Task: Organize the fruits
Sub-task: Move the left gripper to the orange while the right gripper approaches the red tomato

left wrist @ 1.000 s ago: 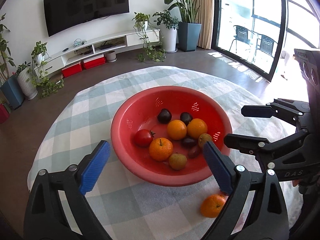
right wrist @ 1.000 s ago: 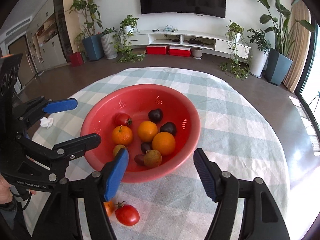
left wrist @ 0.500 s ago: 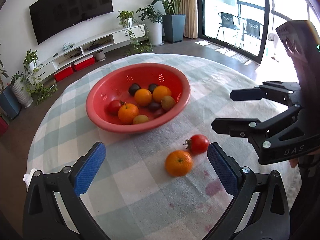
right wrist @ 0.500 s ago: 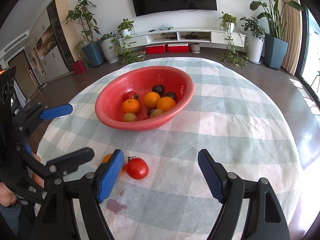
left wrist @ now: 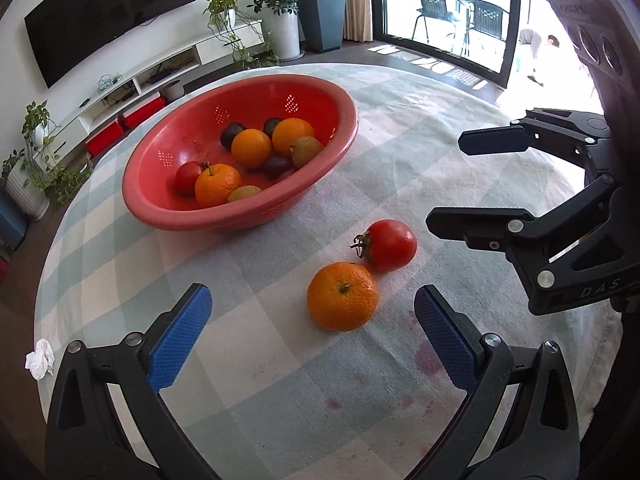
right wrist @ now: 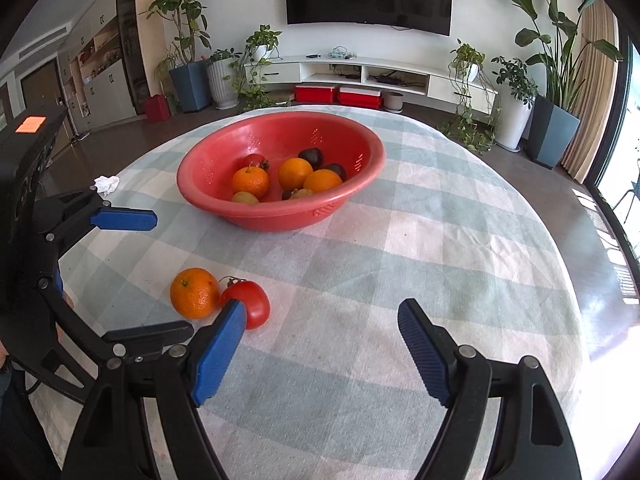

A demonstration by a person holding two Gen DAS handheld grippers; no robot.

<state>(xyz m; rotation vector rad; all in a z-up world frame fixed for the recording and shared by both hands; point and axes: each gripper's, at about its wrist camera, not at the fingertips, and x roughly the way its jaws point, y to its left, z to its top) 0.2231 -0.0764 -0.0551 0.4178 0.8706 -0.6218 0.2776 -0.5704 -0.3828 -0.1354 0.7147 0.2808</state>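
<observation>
Red bowl (left wrist: 256,216), orange mandarin (left wrist: 342,296), red tomato (left wrist: 390,245), pale-green checked tablecloth (left wrist: 280,380).

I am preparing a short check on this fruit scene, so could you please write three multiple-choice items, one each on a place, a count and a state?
1. Where does the loose orange lie?
A. inside the bowl
B. on the tablecloth beside the loose tomato
C. on the floor

2. How many fruits lie on the cloth outside the red bowl?
A. two
B. four
C. none

3. How is the left gripper?
A. shut on the orange
B. shut on a tomato
C. open, holding nothing

Key: 1 B, the two touch on the checked tablecloth, nearer than the bowl. 2 A, only the orange and tomato. 3 C, its blue pads stand wide apart with the orange ahead, untouched.
</observation>
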